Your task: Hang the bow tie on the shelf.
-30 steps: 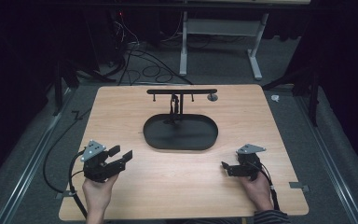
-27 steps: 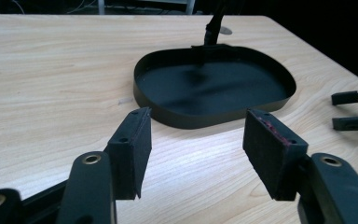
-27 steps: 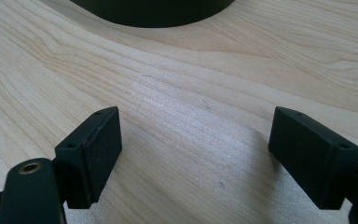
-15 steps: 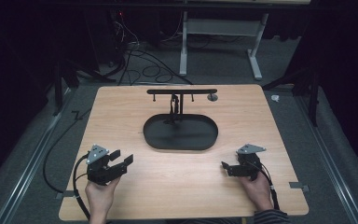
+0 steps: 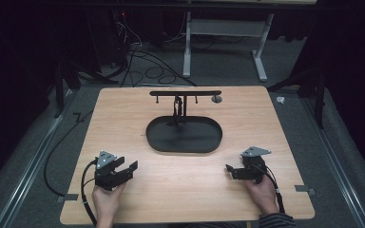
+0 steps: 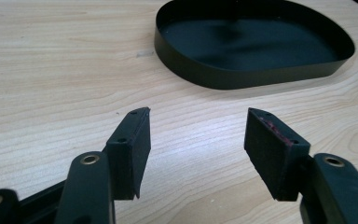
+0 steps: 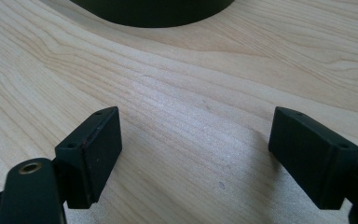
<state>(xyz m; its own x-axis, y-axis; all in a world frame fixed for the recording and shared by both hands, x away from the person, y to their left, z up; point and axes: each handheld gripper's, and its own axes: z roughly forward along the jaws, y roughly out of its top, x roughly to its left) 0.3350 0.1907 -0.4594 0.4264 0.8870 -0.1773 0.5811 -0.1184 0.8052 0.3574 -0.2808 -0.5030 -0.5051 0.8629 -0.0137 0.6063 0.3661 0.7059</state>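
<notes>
the left claw has sunk toward the light wooden bench since a second ago and now hangs low over it, its jaws spread wide with only bare wood grain between them, as the left claw's own view confirms. the right claw has not shifted; it sits low at the near edge of the bench, its jaws equally wide apart and empty.

the black oval metal tray, with a black t-shaped hanger stand rising from its far side, lies ahead of both claws: forward and to the right of the left claw, forward and to the left of the right one, and well apart from each. in the left claw's view its dark wall stands just beyond the jaw tips.

the drop of the left hand reads as settling into a ready pose rather than a reach; nothing is gripped, so the work on the tray looks not yet begun.
</notes>
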